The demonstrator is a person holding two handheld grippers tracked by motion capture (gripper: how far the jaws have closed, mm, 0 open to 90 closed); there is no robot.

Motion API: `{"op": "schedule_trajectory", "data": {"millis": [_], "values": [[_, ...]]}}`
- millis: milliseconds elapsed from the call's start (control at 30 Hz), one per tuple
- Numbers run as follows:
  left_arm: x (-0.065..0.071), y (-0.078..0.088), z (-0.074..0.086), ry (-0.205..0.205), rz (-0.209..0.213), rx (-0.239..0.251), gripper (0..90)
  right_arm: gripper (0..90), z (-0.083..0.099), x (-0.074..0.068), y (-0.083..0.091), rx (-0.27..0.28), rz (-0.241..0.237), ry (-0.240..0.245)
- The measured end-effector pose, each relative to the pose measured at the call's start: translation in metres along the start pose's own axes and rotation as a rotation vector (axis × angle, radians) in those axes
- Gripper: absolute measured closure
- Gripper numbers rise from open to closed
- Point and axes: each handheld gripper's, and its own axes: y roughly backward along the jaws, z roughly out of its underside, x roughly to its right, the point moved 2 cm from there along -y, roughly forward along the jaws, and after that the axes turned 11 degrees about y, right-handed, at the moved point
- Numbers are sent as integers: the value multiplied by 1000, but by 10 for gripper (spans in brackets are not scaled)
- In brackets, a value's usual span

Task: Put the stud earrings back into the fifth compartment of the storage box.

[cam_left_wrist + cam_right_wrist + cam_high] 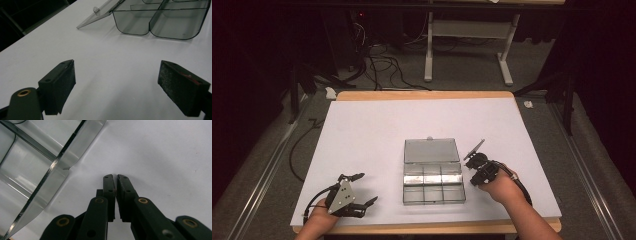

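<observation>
The clear plastic organizer box (433, 182), lid open at the counter's (362, 130) centre, looks light, stiff and slippery, best gripped by a wall; left tool (362, 189) spread, right tool (470, 164) pressed together beside it.

No text, label, brand, number or sign can be read anywhere, neither on the clear compartment box (433, 171) nor on the white table cover (362, 135).
</observation>
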Motion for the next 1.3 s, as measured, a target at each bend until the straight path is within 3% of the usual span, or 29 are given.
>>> {"op": "schedule_trajectory", "data": {"millis": [133, 267, 300, 333, 433, 500, 633, 800, 1000, 1200, 1267, 1300], "values": [[-1, 0, 0, 12, -1, -4, 152, 866, -2, -2, 6, -1, -5, 12], [0, 0, 0, -1, 0, 4, 152, 865, -3, -4, 17, -5, -8, -24], [-1, 0, 0, 9, -1, 2, 152, 864, -3, -1, 18, 15, -1, 29], [-1, 0, 0, 12, -1, 1, 152, 865, -4, -3, 23, 13, -3, 9], [0, 1, 0, -1, 0, 9, 152, 865, -5, -5, 32, 22, -4, 1], [-1, 0, 0, 12, 0, 6, 152, 865, -6, -8, 37, 18, -5, -4], [0, 1, 0, -4, -1, 6, 152, 864, -10, -13, 48, 28, -6, 0], [0, 0, 0, 4, -3, 1, 152, 864, -15, -21, 56, 35, -4, 31], [0, 0, 0, 4, -4, -1, 152, 865, -23, -34, 58, 30, -18, 46], [-1, 0, 0, 8, -2, 0, 152, 864, -33, -44, 53, 24, -32, 94], [0, 0, 0, -2, -1, 3, 152, 865, -35, -48, 53, 13, -37, 67], [0, 1, 0, -4, 2, 5, 152, 864, -37, -48, 51, 22, -37, 98]]}}
